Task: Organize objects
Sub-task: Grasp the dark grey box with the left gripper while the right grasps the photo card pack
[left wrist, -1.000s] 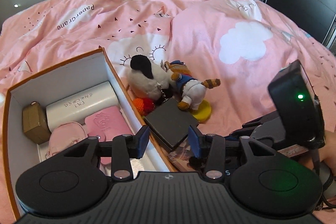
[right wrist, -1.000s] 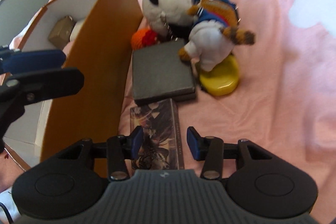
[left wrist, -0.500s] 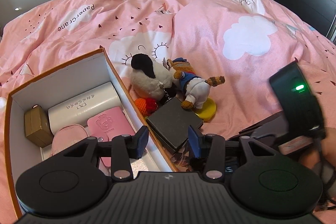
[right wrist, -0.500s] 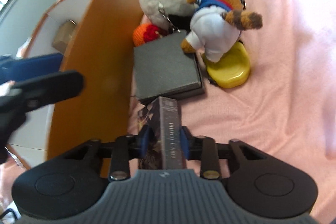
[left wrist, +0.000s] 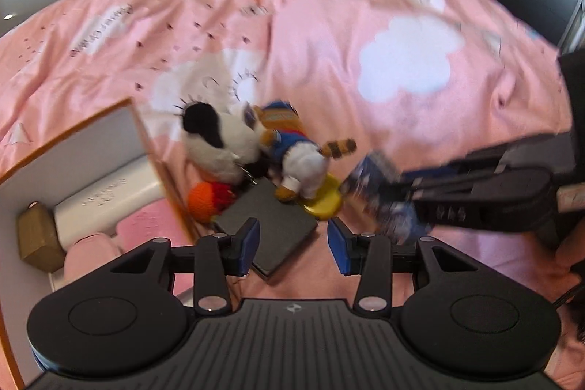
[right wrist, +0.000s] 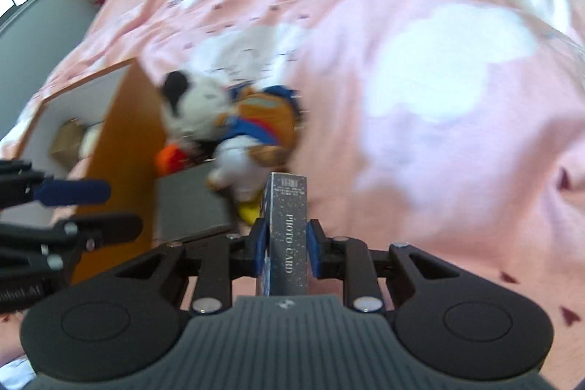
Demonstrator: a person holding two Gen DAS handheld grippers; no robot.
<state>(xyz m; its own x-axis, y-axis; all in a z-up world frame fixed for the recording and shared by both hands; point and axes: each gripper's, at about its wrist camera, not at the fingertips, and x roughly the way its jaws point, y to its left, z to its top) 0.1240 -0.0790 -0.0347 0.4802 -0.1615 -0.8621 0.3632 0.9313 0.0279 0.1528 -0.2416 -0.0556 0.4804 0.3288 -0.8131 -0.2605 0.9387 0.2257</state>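
Right claw [right wrist: 284, 249] just closed, pads clamping photo card box [right wrist: 287, 225], lifted off bed [right wrist: 438, 61], long axis along fingers. Storage box [right wrist: 120, 134] lies leftward. Left claw [left wrist: 293, 241] half-open, empty, nearer box.

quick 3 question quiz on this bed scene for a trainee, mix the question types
1. True or false: the right gripper grips the photo card box.
2. Which lies inside the orange box? A) grey flat case B) pink pouch C) yellow dish
3. Fill in: the left gripper is ____ with nothing between its fingers.

Key:
1. True; its jaws have just been closing, with the box between them.
2. B, the pink pouch; the grey flat case and yellow dish lie on the bedspread.
3. open
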